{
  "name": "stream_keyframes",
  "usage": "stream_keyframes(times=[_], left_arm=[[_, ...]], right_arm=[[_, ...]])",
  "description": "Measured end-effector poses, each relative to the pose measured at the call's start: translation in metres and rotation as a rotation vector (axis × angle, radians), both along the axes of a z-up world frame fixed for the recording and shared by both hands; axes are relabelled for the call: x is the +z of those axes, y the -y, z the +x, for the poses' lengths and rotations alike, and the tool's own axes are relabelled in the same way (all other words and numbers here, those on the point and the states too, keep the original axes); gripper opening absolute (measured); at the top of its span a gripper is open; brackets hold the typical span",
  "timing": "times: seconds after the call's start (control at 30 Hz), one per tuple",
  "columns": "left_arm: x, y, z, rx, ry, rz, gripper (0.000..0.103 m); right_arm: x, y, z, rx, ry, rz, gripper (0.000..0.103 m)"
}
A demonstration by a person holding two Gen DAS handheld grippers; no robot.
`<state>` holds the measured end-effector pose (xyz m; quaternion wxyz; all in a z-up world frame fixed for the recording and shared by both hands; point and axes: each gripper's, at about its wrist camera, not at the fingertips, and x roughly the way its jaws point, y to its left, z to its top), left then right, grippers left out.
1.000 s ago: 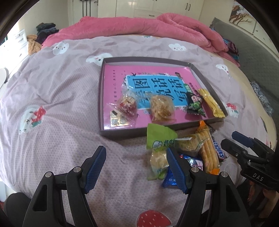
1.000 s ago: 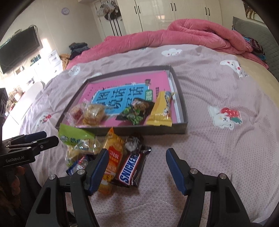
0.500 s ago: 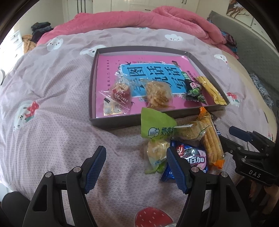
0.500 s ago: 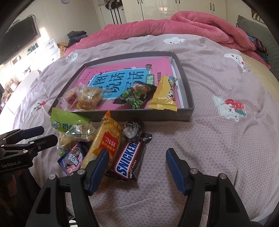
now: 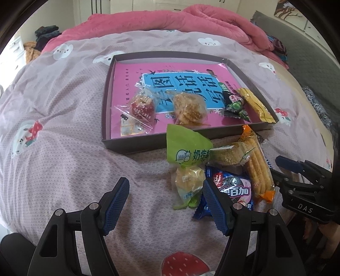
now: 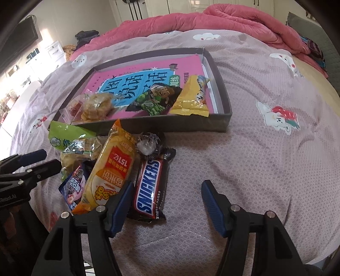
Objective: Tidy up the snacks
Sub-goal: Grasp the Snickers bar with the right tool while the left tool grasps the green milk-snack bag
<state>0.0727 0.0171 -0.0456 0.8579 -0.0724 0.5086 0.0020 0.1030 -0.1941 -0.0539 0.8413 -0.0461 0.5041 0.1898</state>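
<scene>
A shallow grey box [image 5: 131,146] [image 6: 223,93] with a pink book inside lies on the bed and holds several snacks: a red candy bag [image 5: 141,107], a brown pastry [image 5: 188,109], a green pea packet [image 6: 155,102] and a yellow packet [image 6: 192,98]. In front of it lies a pile: a green milk-snack bag [image 5: 187,150], a blue cookie packet [image 5: 235,187], an orange cracker pack [image 6: 112,169] and a Snickers bar [image 6: 152,189]. My left gripper [image 5: 166,203] is open just before the pile. My right gripper [image 6: 167,203] is open, with the Snickers near its left finger.
The bed has a mauve cartoon-print sheet [image 6: 265,161] and a bunched pink duvet [image 5: 170,19] at the far side. A grey headboard [image 5: 314,57] runs along the right. White cupboards and a wall TV [image 6: 19,40] stand beyond the bed.
Both grippers have moved closer to the snack pile, which now looks larger and nearer. The jaws stayed open and no snack has moved.
</scene>
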Motion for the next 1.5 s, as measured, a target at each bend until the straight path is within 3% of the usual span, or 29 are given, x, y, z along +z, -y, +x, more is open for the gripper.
stream_keyframes(times=[0.13,0.53,0.67,1.2,1.33,1.5], left_arm=[[-0.007,0.002,0.003,-0.004,-0.016,-0.002,0.073],[-0.018,0.006,0.011,-0.004,-0.041,-0.008,0.073],[-0.020,0.006,0.014,-0.010,-0.038,-0.013,0.073],[-0.029,0.008,0.031,-0.003,-0.016,-0.035,0.073],[-0.029,0.006,0.030,0.005,-0.004,-0.032,0.063],[-0.026,0.004,0.027,-0.002,0.014,-0.052,0.043]], right_arm=[[-0.003,-0.013,-0.004,0.052,0.010,-0.037,0.049],[-0.015,-0.019,0.013,0.070,-0.010,-0.007,0.041],[-0.011,-0.020,0.012,0.083,0.005,-0.046,0.029],[0.005,0.032,0.018,-0.095,-0.002,0.103,0.028],[0.009,0.033,0.020,-0.104,0.022,0.121,0.028],[0.018,0.033,0.019,-0.101,0.072,0.143,0.028]])
